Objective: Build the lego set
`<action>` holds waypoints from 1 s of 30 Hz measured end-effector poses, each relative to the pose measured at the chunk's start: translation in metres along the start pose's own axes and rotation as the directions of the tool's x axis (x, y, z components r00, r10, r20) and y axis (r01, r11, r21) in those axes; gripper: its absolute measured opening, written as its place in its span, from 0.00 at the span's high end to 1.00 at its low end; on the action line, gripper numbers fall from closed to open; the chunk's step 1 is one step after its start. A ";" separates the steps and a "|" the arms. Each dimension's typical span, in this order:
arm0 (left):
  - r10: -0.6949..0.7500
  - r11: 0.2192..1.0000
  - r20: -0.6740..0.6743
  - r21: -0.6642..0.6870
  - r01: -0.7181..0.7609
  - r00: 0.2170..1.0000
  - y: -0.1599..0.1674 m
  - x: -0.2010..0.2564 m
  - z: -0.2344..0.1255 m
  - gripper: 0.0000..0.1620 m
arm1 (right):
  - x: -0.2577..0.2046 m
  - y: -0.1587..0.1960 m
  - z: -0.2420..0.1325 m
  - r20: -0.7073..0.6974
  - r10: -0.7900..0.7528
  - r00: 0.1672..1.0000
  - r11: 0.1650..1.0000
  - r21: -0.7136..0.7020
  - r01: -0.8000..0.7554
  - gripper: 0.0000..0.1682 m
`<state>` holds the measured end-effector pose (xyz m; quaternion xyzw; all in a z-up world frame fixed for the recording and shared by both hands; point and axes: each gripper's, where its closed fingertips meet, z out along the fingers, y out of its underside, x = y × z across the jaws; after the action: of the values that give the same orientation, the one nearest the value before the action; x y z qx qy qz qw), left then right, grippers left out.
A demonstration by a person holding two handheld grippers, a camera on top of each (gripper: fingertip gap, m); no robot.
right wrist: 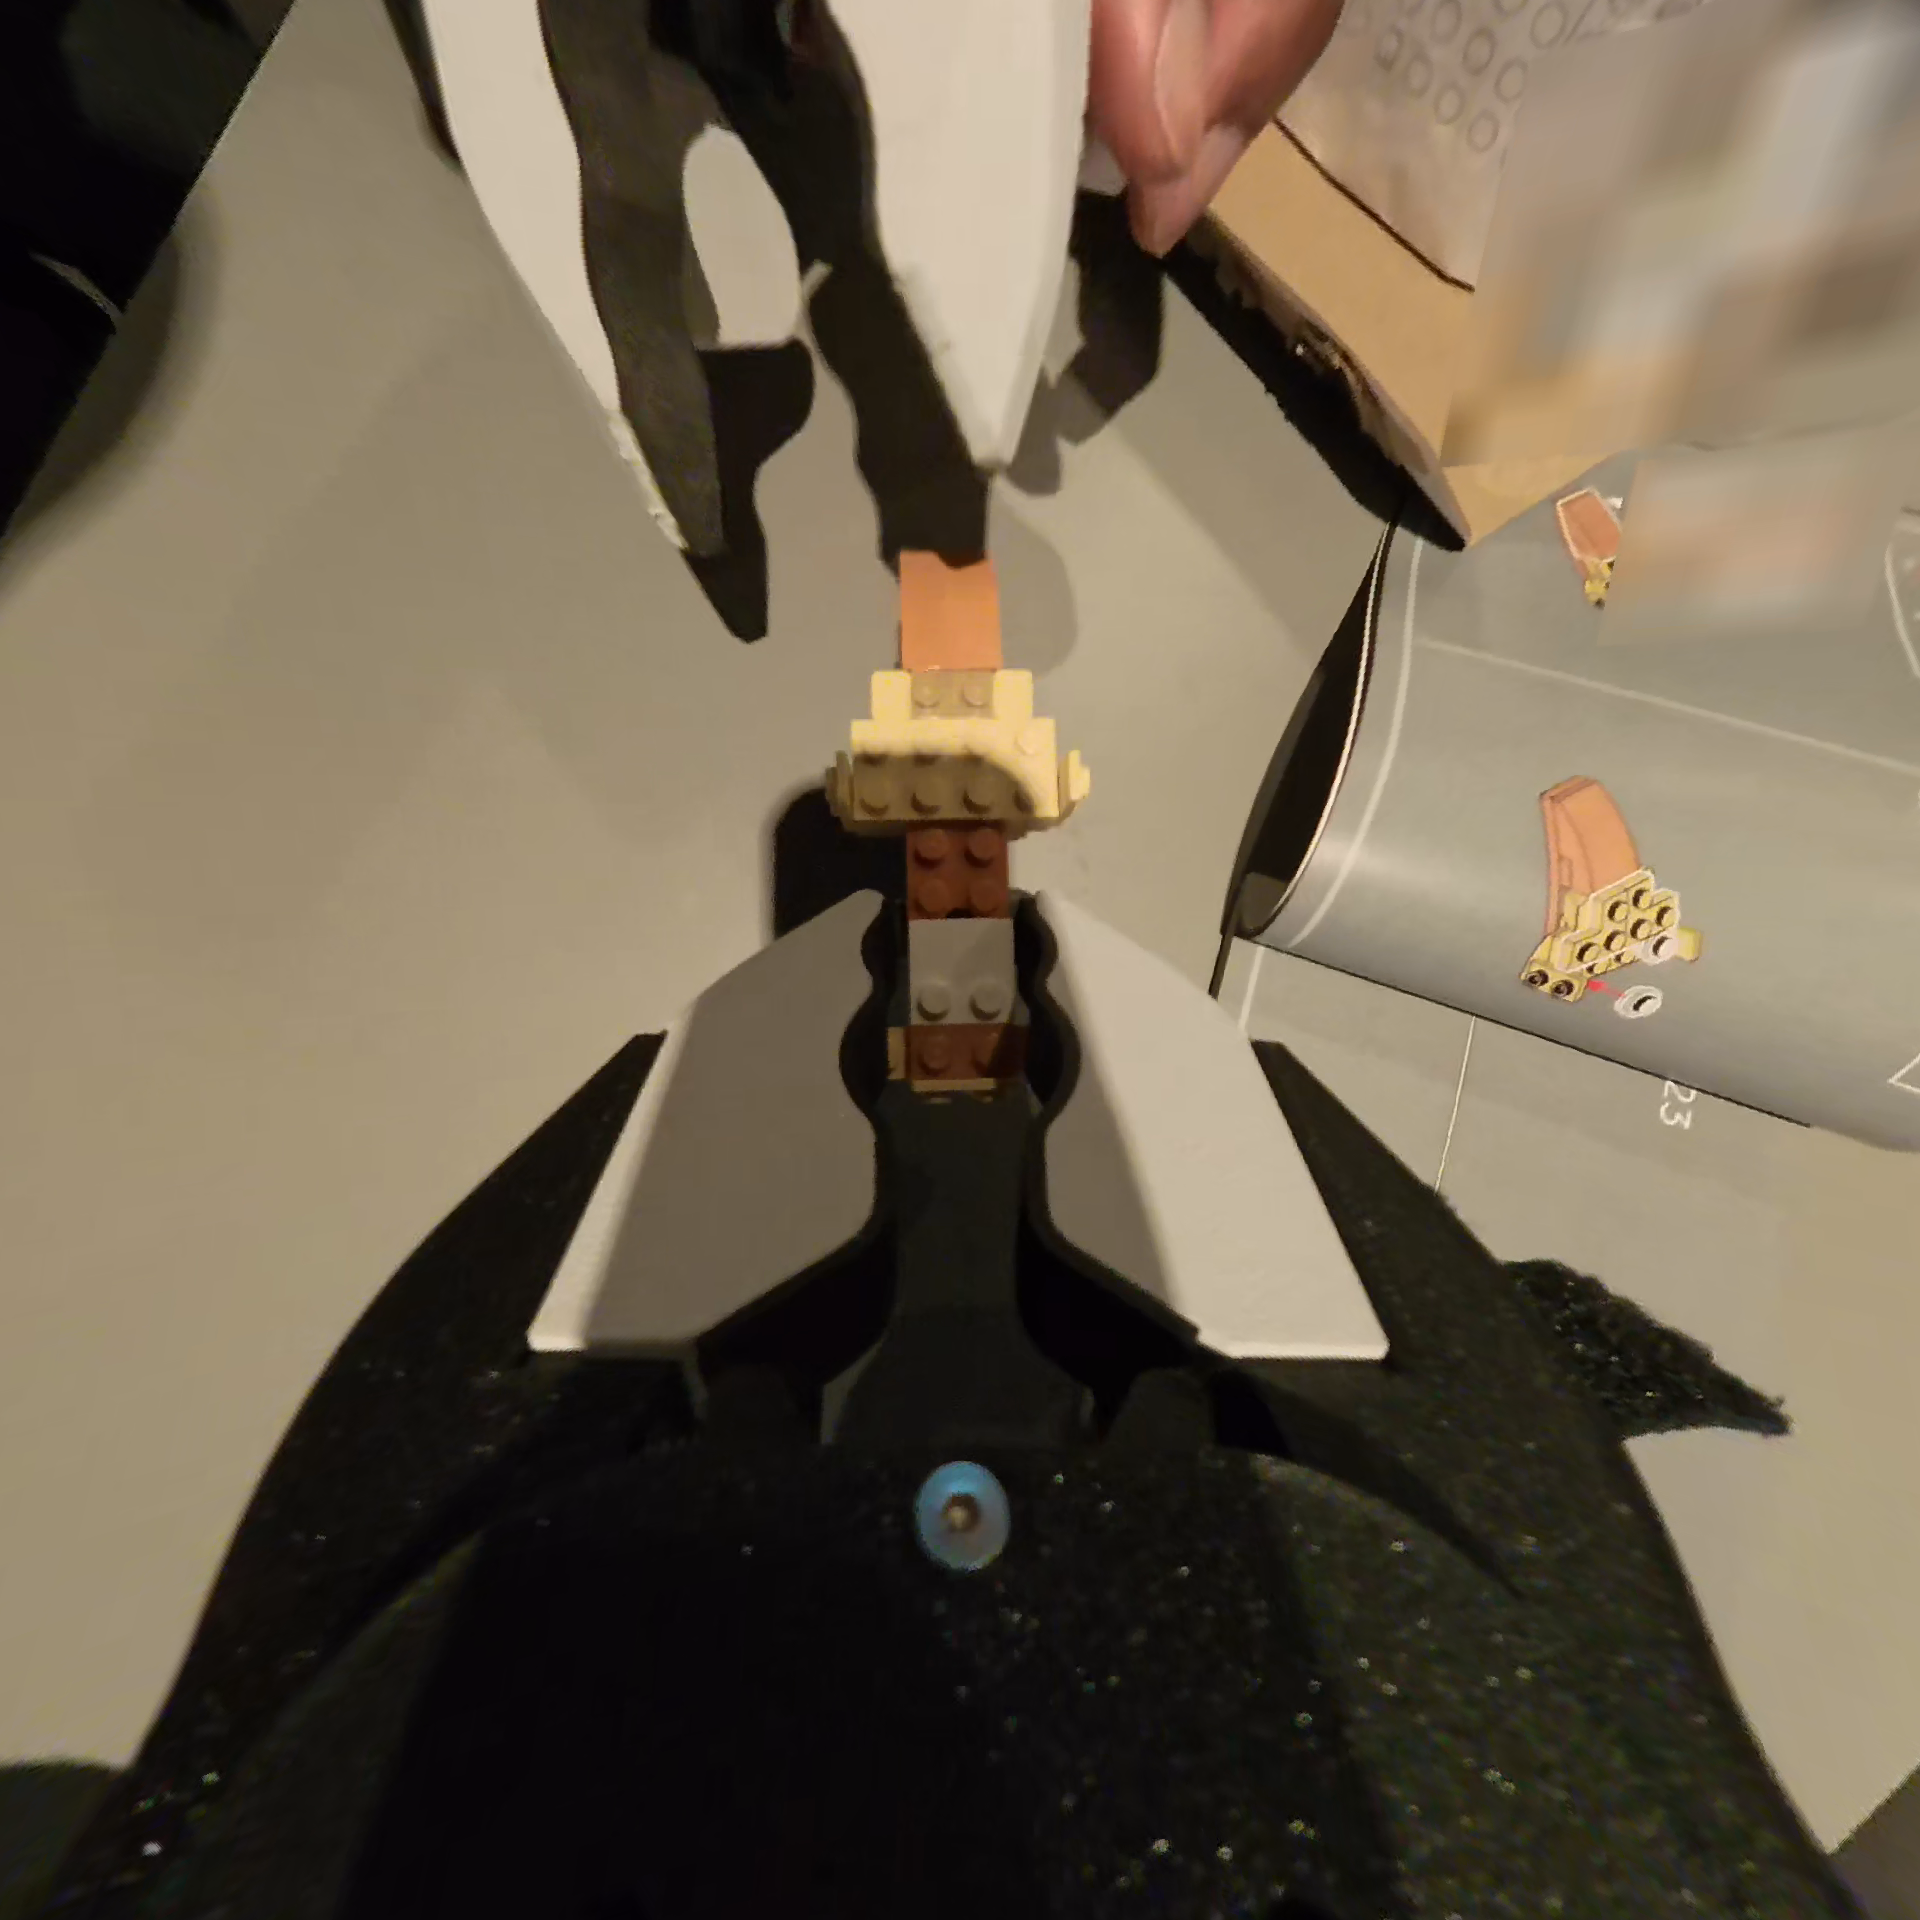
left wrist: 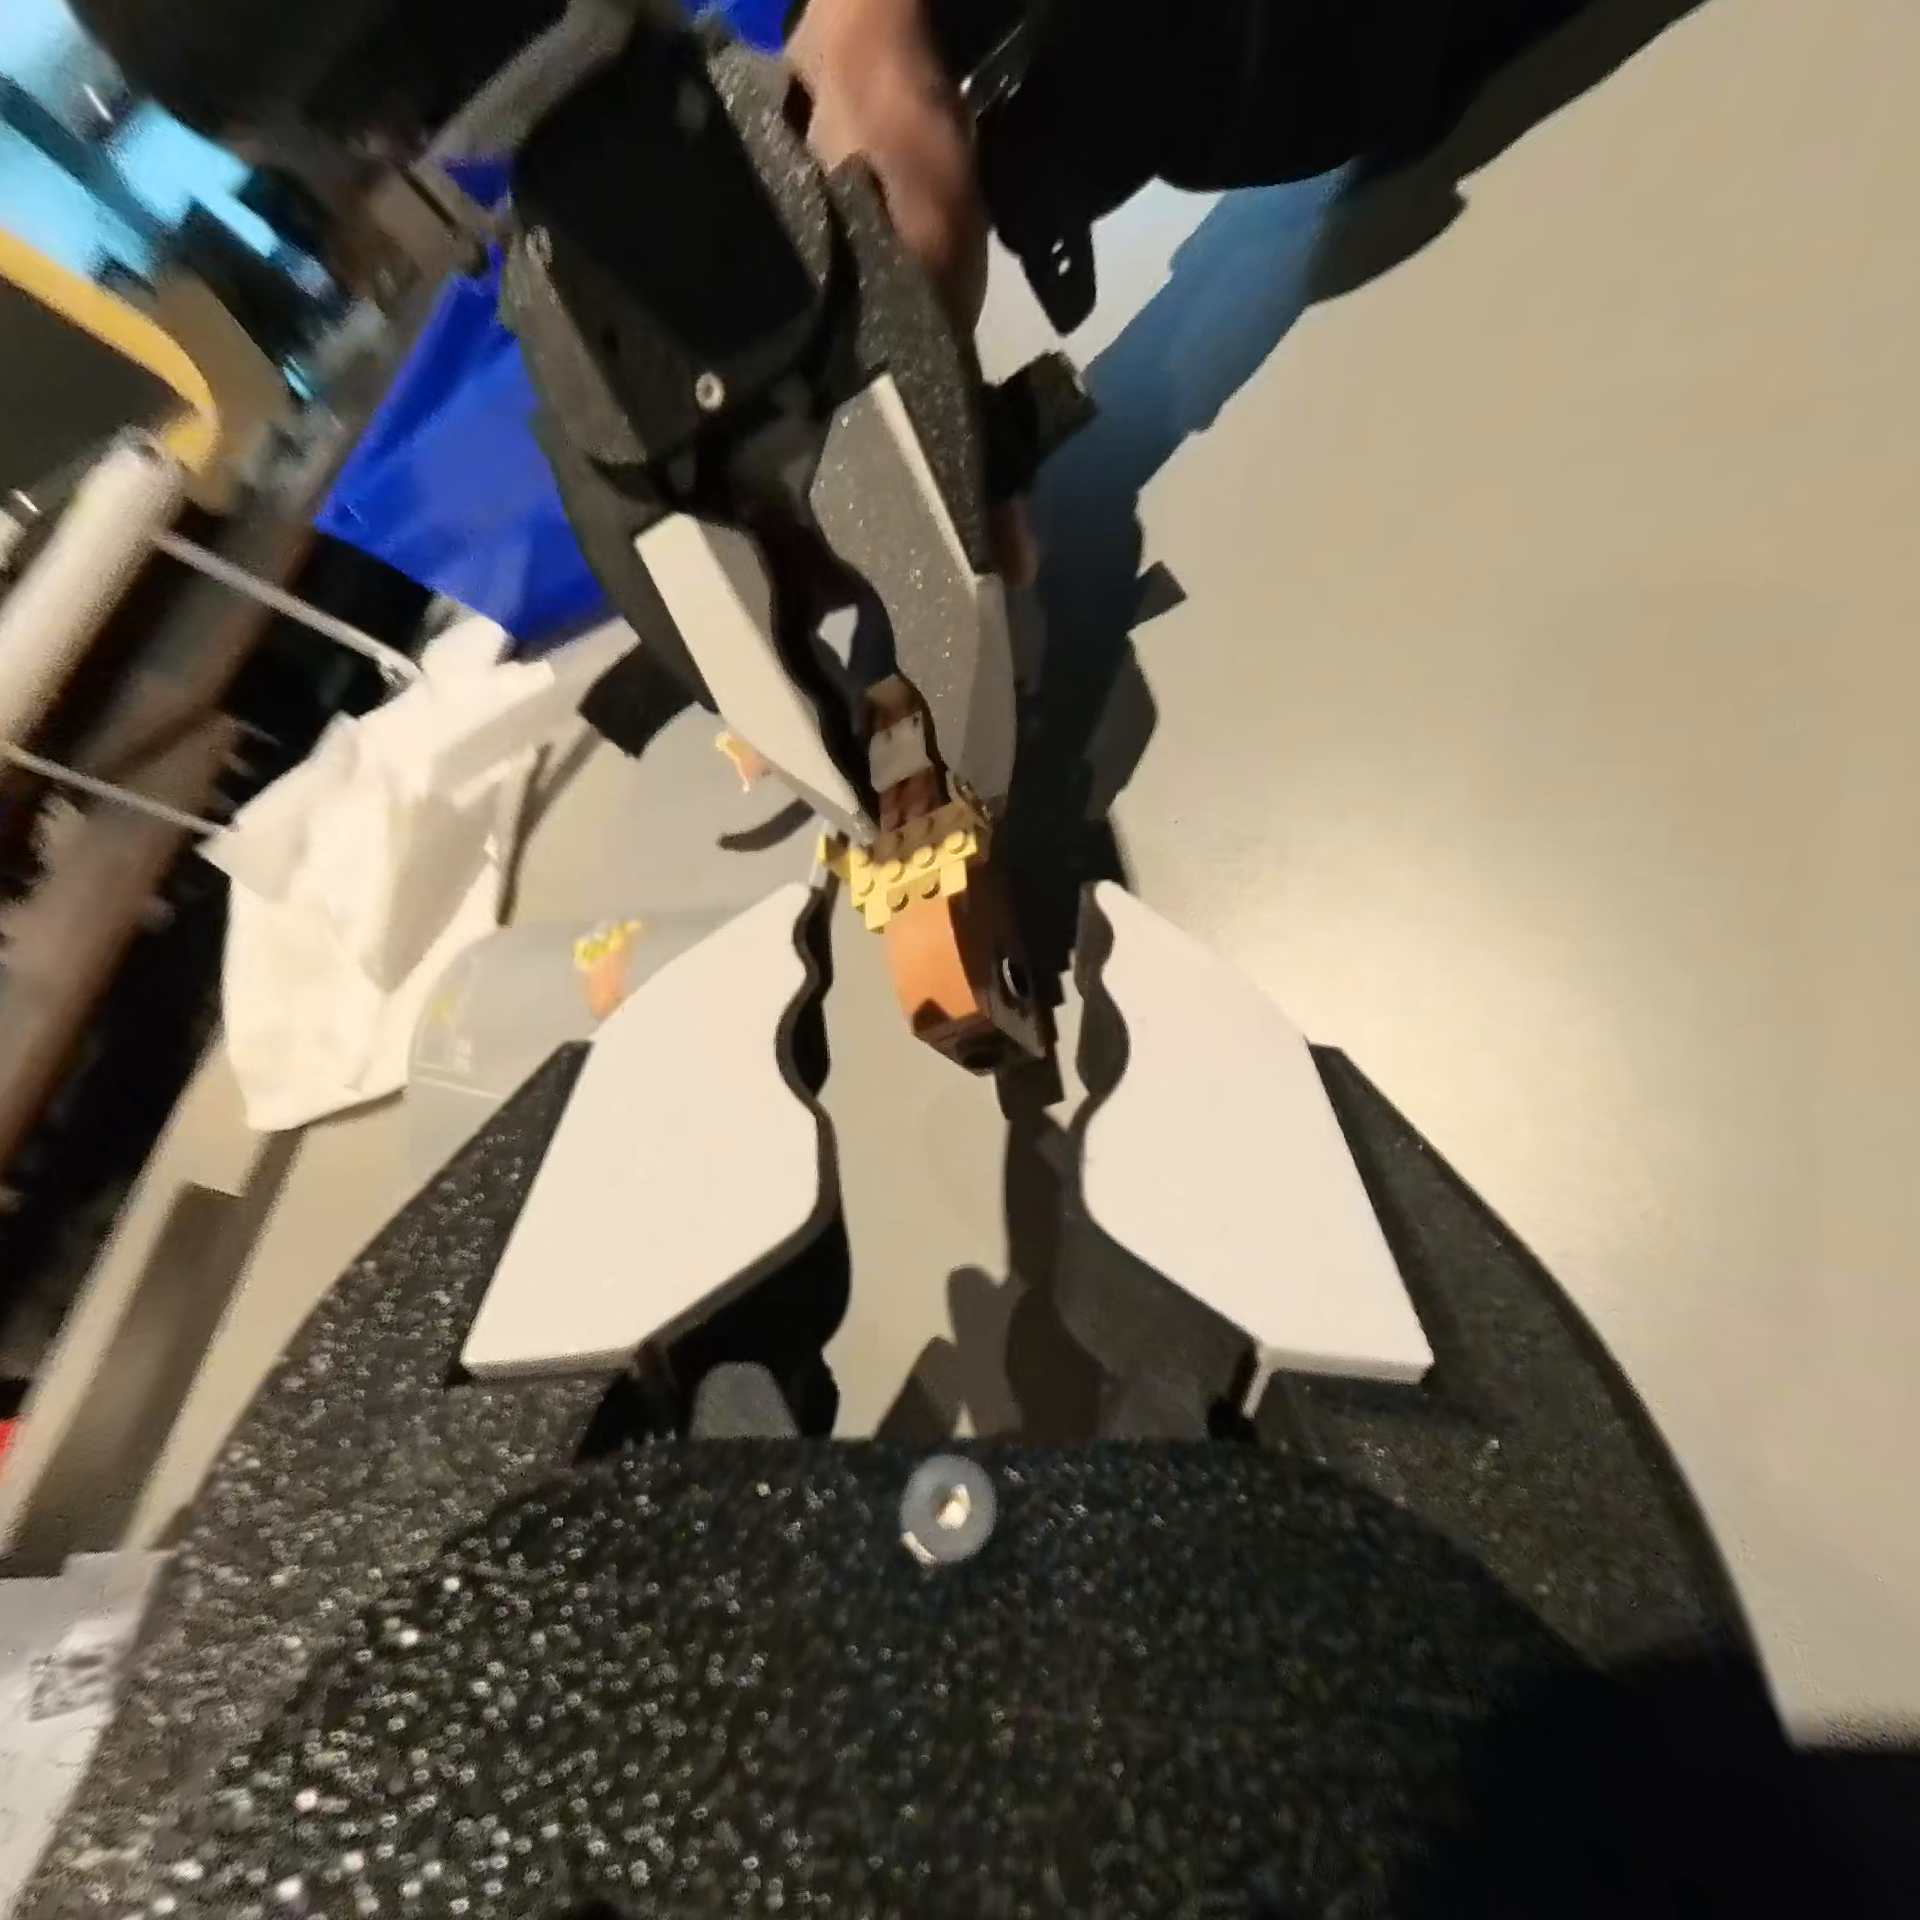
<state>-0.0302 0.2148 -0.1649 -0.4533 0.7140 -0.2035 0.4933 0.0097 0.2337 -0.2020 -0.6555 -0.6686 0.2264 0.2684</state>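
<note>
A small lego assembly has tan plates in the middle, an orange curved piece at the far end and brown and grey bricks at the near end. My right gripper is shut on the brown and grey end and holds it above the grey table. My left gripper is open. The assembly's orange end reaches into the gap between its fingers, not gripped. In the left wrist view the right gripper comes in from the top. In the right wrist view the left gripper hangs open just beyond the orange piece.
An open instruction booklet lies to the right, with a cardboard box behind it and a person's finger beside the left gripper. A crumpled white bag lies at the table's left. A blue object stands beyond. The left gripper's tips are roughly 6 centimeters from the right gripper's.
</note>
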 end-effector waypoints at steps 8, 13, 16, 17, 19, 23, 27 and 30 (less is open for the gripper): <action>0.253 0.967 0.092 -0.057 -0.249 0.963 0.010 -0.002 0.003 0.69 | 0.002 0.002 -0.001 0.017 0.001 1.000 0.999 0.039 -0.002 0.87; 0.387 0.918 0.101 -0.133 -0.373 0.916 0.021 0.001 0.008 0.67 | 0.002 0.002 -0.002 0.025 0.006 1.000 0.998 0.063 -0.008 0.87; 0.436 0.895 0.106 -0.158 -0.417 0.894 0.027 0.001 0.010 0.67 | 0.002 0.000 -0.004 0.031 0.010 0.999 0.996 0.083 -0.012 0.87; 0.457 0.885 0.118 -0.159 -0.437 0.882 0.028 0.000 0.010 0.68 | 0.003 -0.001 -0.005 0.033 0.013 0.999 0.996 0.090 -0.016 0.87; 0.505 0.862 0.163 -0.152 -0.484 0.847 0.028 -0.003 0.009 0.70 | 0.003 -0.003 -0.008 0.040 0.014 0.999 0.994 0.105 -0.018 0.87; 0.538 0.843 0.224 -0.136 -0.521 0.813 0.026 -0.006 0.007 0.68 | 0.001 -0.005 -0.014 0.055 0.018 0.998 0.992 0.127 -0.025 0.87; 0.577 0.816 0.233 -0.127 -0.564 0.783 0.020 -0.008 0.007 0.62 | -0.003 -0.009 -0.018 0.079 0.026 0.997 0.988 0.148 -0.037 0.87; 0.611 0.791 0.220 -0.116 -0.601 0.761 0.013 -0.009 0.010 0.58 | -0.005 -0.012 -0.020 0.090 0.025 0.996 0.987 0.159 -0.039 0.87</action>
<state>-0.0259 0.2302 -0.1744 -0.2292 0.7591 0.0381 0.6082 0.0138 0.2272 -0.1800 -0.6318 -0.6488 0.3123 0.2870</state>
